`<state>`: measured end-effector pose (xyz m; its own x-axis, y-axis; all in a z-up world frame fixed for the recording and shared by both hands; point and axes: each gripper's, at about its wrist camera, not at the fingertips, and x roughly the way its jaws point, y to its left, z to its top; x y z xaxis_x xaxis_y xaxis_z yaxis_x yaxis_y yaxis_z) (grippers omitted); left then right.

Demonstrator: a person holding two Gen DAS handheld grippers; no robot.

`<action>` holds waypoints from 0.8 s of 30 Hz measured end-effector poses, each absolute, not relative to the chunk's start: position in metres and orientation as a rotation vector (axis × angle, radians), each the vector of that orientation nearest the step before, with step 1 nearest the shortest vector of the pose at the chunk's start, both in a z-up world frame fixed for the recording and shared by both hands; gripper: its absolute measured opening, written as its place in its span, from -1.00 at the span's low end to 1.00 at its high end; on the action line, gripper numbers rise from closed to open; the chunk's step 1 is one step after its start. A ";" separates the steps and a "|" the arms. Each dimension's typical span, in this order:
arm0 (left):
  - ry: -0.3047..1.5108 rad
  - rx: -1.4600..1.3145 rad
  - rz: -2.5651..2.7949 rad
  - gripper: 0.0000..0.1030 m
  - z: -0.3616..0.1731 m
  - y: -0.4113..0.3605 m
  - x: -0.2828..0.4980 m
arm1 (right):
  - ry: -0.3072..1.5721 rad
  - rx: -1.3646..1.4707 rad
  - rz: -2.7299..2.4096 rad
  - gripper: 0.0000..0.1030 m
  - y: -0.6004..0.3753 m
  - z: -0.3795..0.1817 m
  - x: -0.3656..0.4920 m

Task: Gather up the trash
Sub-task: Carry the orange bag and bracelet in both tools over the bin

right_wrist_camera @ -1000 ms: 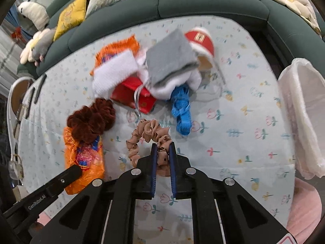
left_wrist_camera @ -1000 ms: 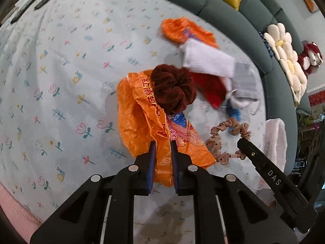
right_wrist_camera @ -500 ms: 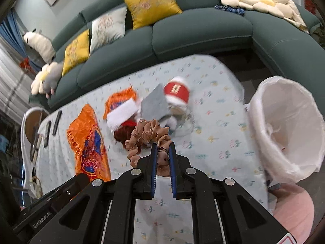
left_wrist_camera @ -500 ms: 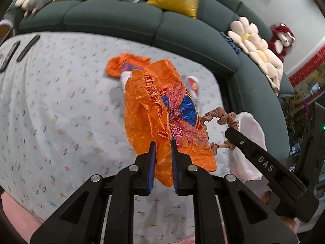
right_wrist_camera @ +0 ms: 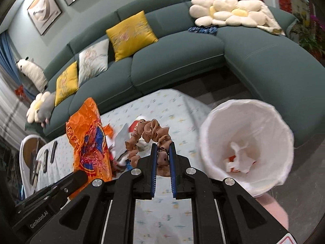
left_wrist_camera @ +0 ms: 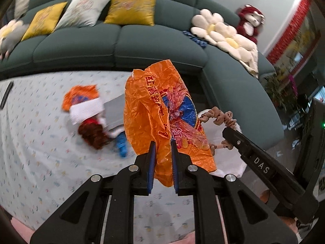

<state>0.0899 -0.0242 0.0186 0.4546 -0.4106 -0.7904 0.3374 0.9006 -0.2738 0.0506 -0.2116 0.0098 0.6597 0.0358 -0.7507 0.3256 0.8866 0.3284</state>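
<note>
My left gripper is shut on a crumpled orange snack bag, which hangs in the air above the table; the same orange snack bag shows at the left of the right wrist view. My right gripper is shut on a tan ruffled scrunchie, held up over the table edge. From the left wrist view the scrunchie sits just right of the bag, with the right gripper's finger under it. A bin with a white liner stands right of the table, with paper scraps inside.
On the flowered tablecloth lies a heap: another orange wrapper, a white cloth, a grey cloth, a dark red scrunchie, a blue strip. A green sofa curves behind. Remotes lie far left.
Both grippers have risen off the table with what they hold and swung toward the right. The orange bag and tan scrunchie left the cloth; the white-lined bin has come into full view.
</note>
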 end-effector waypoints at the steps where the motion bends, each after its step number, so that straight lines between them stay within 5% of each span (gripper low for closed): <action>1: 0.992 -0.072 -0.472 -0.73 0.021 -0.033 0.088 | 0.835 0.468 -0.180 -0.79 -0.218 0.012 0.047; 24: 0.983 0.103 -0.646 -0.73 0.022 -0.174 0.068 | 0.768 0.524 -0.347 -0.79 -0.331 0.014 -0.015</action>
<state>0.0677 -0.1735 0.0223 0.3847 -0.4609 -0.7997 0.5506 0.8100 -0.2019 -0.0148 -0.3315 0.0138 0.6731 -0.1080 -0.7316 0.4784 0.8180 0.3193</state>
